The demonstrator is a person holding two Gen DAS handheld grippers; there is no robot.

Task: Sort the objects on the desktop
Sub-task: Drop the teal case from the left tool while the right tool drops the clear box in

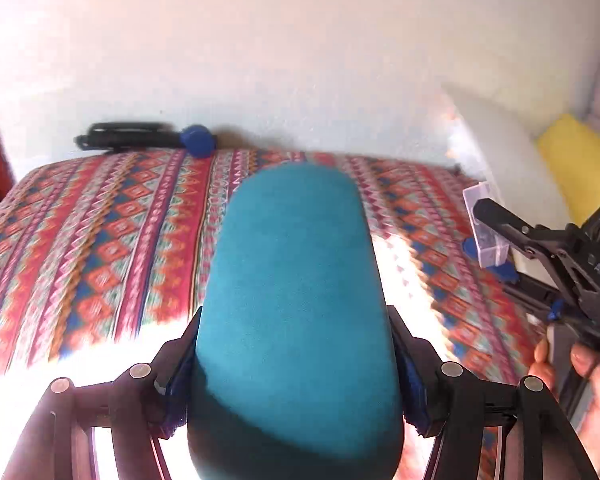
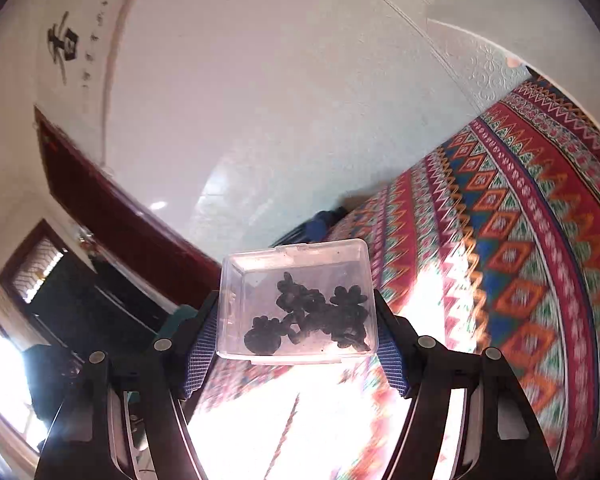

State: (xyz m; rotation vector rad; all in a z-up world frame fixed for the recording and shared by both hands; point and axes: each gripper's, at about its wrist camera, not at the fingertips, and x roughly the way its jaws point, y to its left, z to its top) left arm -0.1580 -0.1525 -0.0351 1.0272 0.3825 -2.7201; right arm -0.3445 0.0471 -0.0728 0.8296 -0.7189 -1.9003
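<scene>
Teal case (image 1: 296,300) sits clamped in my left gripper (image 1: 296,384), long axis running straight ahead over the patterned table (image 1: 100,240). My right gripper (image 2: 296,344) pinches a clear plastic box (image 2: 296,300) of small black pieces, off to the case's right.

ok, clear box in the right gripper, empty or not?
Not empty. The clear plastic box, held between the right gripper fingers, has a cluster of small black pieces inside. Lid open or shut: cannot tell.
</scene>
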